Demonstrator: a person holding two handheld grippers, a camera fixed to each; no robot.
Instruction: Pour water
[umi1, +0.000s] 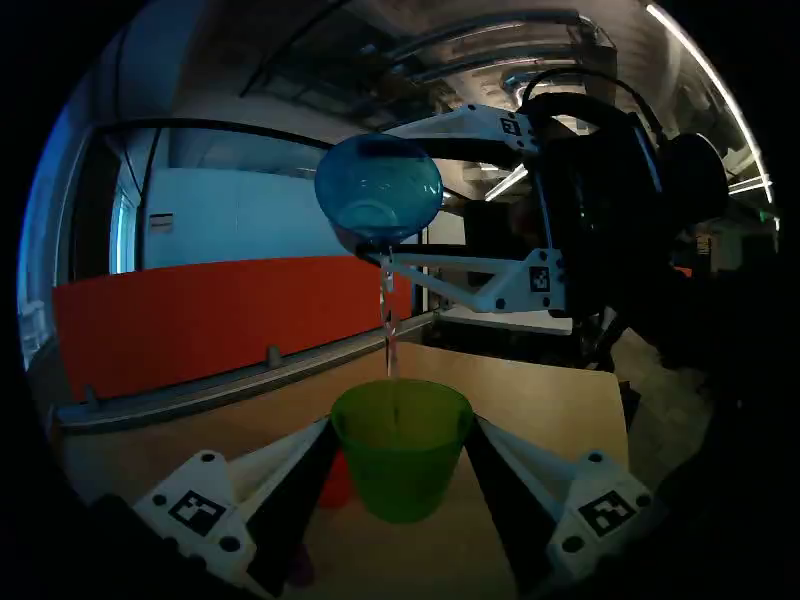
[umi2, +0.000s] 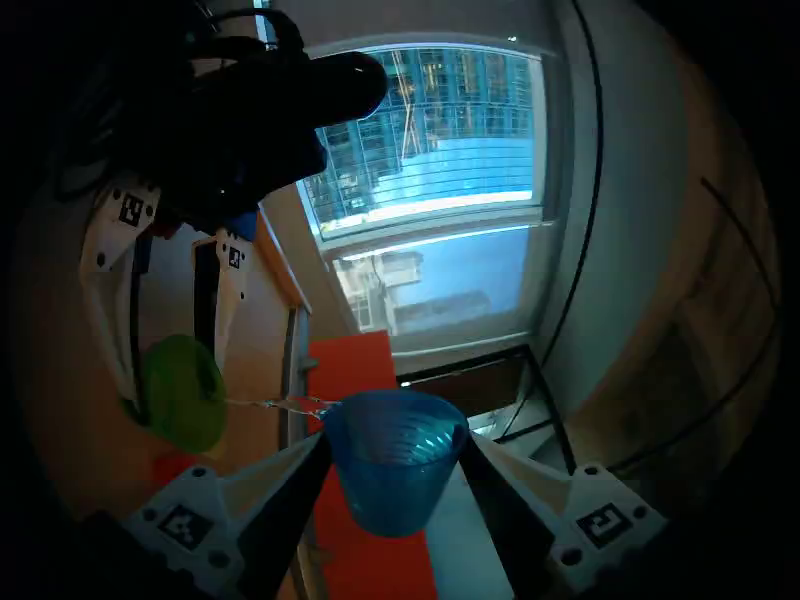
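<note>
The left tool (umi1: 400, 432) is closed on the green cup (umi1: 402, 475), pinching both sides, cup upright over the worktop (umi1: 540, 400). The right tool (umi2: 395, 445) clamps the blue cup (umi2: 395, 485), tipped above and ahead of the left tool. Water (umi1: 388, 320) falls into the green cup. Pouring is in hand. Next move, judged: level the blue cup before overflow.

Behind the green cup (umi1: 402, 470), a small red object (umi1: 337, 483) is mostly hidden by the cup and a finger (umi1: 285, 470) of the left gripper (umi1: 402, 428), and past the blue cup (umi1: 375, 180) the hand (umi1: 625, 190) holding the right gripper (umi1: 386, 200) is lost in shadow.
</note>
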